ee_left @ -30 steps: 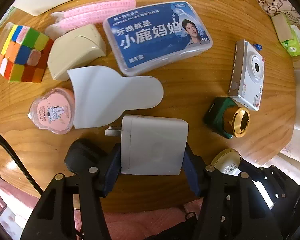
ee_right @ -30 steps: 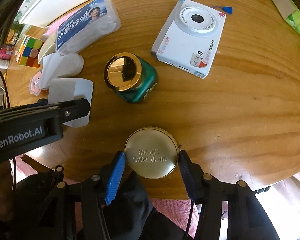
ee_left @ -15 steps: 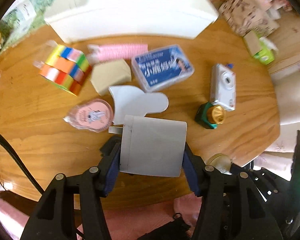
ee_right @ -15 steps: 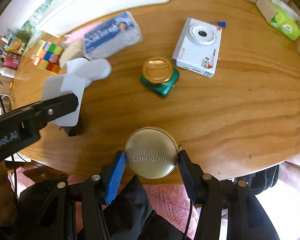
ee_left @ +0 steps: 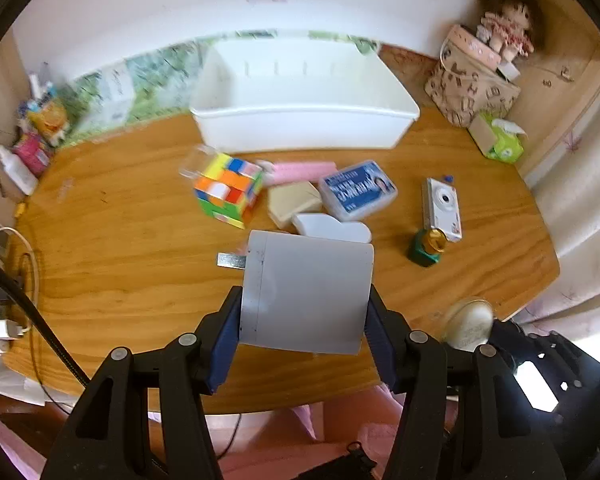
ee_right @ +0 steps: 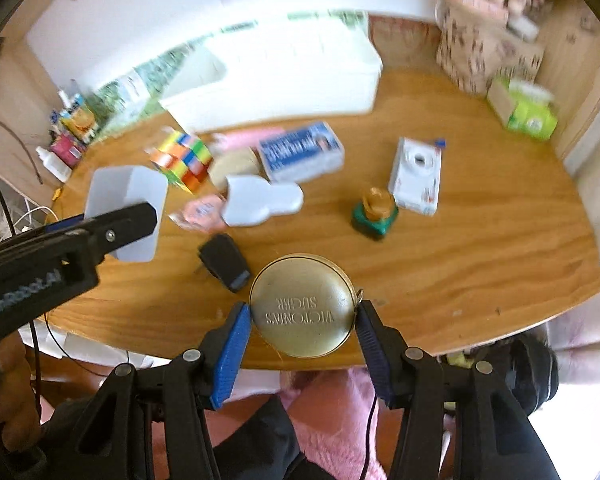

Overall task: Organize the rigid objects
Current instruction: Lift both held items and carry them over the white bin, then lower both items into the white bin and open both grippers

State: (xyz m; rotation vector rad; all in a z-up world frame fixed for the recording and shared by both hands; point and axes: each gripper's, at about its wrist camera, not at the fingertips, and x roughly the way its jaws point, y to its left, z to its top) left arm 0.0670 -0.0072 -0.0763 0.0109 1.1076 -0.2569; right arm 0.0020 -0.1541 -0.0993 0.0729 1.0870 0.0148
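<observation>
The left gripper (ee_left: 304,320) clamps a white charger (ee_left: 306,292) by its sides, held above the wooden table (ee_left: 120,240). The right gripper (ee_right: 302,320) grips a round gold tin (ee_right: 302,306), also off the table. Ahead of both lie a colour cube (ee_left: 228,188), a blue-labelled box (ee_left: 358,190), a white camera (ee_left: 442,208) and a green jar (ee_left: 426,246). Beyond them a white bin (ee_left: 304,128) stands against the wall (ee_left: 160,12). A doll (ee_left: 508,24) sits on a patterned bag (ee_left: 468,92), far right.
</observation>
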